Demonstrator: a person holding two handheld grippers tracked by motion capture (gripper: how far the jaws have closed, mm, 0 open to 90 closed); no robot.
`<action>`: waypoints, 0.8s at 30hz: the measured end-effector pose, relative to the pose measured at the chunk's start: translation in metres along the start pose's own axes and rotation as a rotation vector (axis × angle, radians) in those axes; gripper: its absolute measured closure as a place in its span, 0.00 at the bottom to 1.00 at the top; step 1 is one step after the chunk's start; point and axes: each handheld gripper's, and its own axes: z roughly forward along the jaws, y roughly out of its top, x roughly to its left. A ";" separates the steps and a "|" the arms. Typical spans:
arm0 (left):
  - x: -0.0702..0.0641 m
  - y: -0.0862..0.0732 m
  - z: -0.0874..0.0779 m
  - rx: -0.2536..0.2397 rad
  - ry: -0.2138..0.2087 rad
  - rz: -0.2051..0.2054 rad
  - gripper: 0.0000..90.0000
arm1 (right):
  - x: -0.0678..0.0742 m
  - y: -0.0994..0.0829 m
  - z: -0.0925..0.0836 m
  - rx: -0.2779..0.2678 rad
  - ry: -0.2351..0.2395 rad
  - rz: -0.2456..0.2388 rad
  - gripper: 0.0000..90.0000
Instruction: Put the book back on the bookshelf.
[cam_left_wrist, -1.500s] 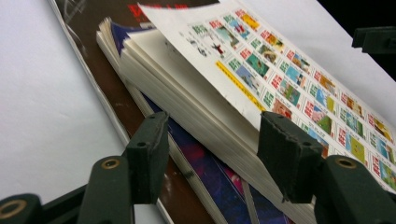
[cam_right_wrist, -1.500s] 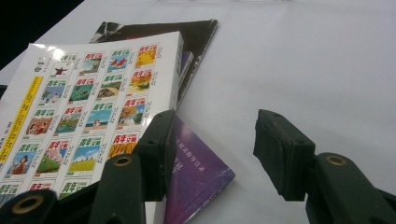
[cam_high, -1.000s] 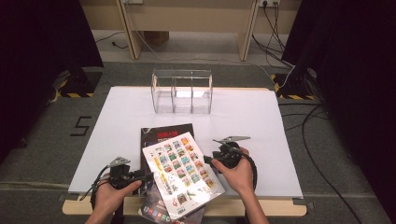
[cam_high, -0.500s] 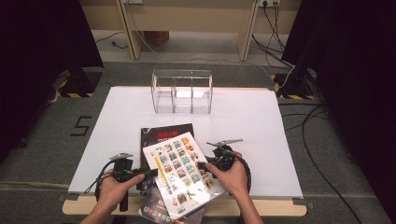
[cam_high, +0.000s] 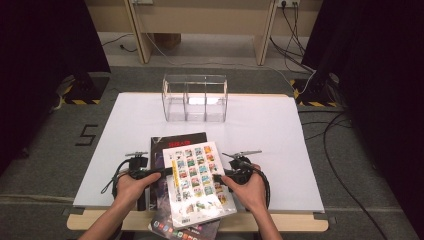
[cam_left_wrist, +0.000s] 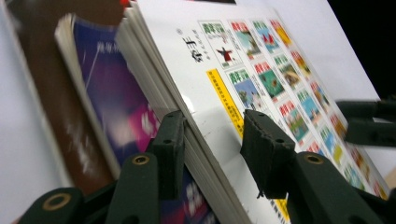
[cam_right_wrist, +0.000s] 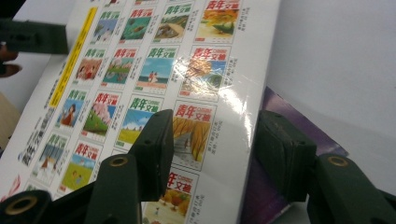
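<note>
At bench front, we are closing left gripper (cam_left_wrist: 210, 144) and right gripper (cam_right_wrist: 212, 151) on the magazine (cam_high: 199, 182); jaws apart around its edges, lifting remains.

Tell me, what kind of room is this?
Probably a lab or recording studio set up for filming handling tasks: a white table ringed by black curtains, cables trailing over the carpet, and a number marked on the floor.

The white magazine (cam_high: 198, 185) covers most of the purple magazine (cam_high: 184, 231) and dark book (cam_high: 176, 140) beneath. The purple cover (cam_left_wrist: 122, 109) is blurred; its lower corner is cut off.
</note>
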 end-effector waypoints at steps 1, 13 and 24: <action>0.000 0.003 0.002 0.000 -0.006 0.002 0.65 | -0.003 0.002 -0.001 0.006 0.003 -0.003 0.56; -0.005 -0.010 -0.005 0.026 -0.023 0.062 0.63 | -0.031 0.055 0.017 -0.013 0.026 0.047 0.52; -0.008 -0.007 -0.001 0.034 -0.009 0.080 0.63 | -0.049 0.069 0.045 0.024 0.120 0.160 0.43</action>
